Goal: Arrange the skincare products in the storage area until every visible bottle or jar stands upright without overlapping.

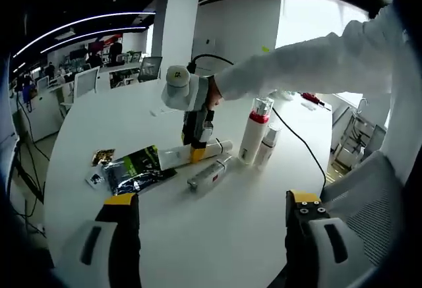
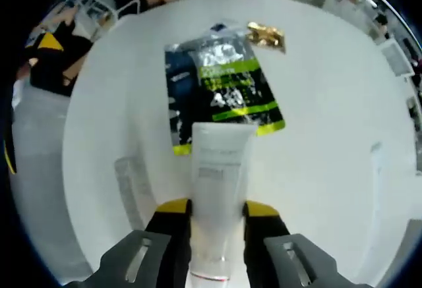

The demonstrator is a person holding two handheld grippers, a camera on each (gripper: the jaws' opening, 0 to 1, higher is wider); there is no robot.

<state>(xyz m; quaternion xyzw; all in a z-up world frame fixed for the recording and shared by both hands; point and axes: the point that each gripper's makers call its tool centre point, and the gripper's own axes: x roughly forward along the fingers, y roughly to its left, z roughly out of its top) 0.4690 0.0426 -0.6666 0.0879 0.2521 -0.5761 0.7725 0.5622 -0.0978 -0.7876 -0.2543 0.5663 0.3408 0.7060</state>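
A white tube (image 2: pixel 217 169) lies flat on the white table (image 2: pixel 330 136), and my right gripper (image 2: pixel 216 212) is shut on it, yellow pads touching both sides. In the left gripper view the right gripper (image 1: pixel 196 144) reaches down onto that white tube (image 1: pixel 173 156). To its right a white bottle with a red band and silver cap (image 1: pixel 255 130) stands upright, with a smaller white bottle (image 1: pixel 268 144) close beside it. A clear tube (image 1: pixel 210 174) lies on its side in front. My left gripper (image 1: pixel 211 219) hovers open near the table's front edge, holding nothing.
A dark sachet with a green label (image 1: pixel 135 169) (image 2: pixel 224 84), a small gold packet (image 1: pixel 102 157) (image 2: pixel 266 35) and a small white sachet (image 1: pixel 95 180) lie left of the tubes. A black cable (image 1: pixel 300 140) crosses the table. A mesh chair (image 1: pixel 362 189) stands at the right edge.
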